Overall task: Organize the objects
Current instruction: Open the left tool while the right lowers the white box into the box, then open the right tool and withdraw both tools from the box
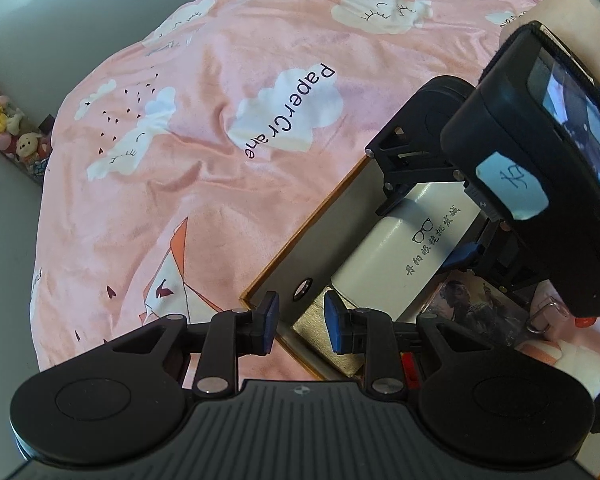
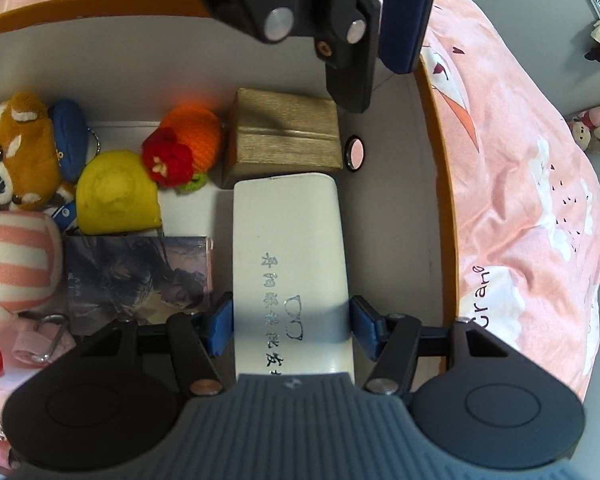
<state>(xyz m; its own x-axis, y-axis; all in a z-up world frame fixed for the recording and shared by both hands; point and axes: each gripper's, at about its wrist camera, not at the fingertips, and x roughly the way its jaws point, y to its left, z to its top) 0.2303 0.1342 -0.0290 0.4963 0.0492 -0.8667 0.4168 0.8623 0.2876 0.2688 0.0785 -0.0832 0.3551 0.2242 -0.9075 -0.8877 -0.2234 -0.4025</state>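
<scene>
The right gripper [image 2: 291,326] clamps the white glasses case [image 2: 290,264] inside the box [image 2: 100,40], gold box [image 2: 282,132] at its 12 o'clock, which it may jam against on release, while the left gripper [image 1: 302,320] hovers narrowly parted, empty.

Pink cloud-printed bedspread [image 1: 204,168] rumpled, lettered "PaperCrane", spread beside orange-rimmed edge. Row of small plush toys [image 1: 8,128] along grey wall [image 1: 28,16], far side of bedspread.
</scene>
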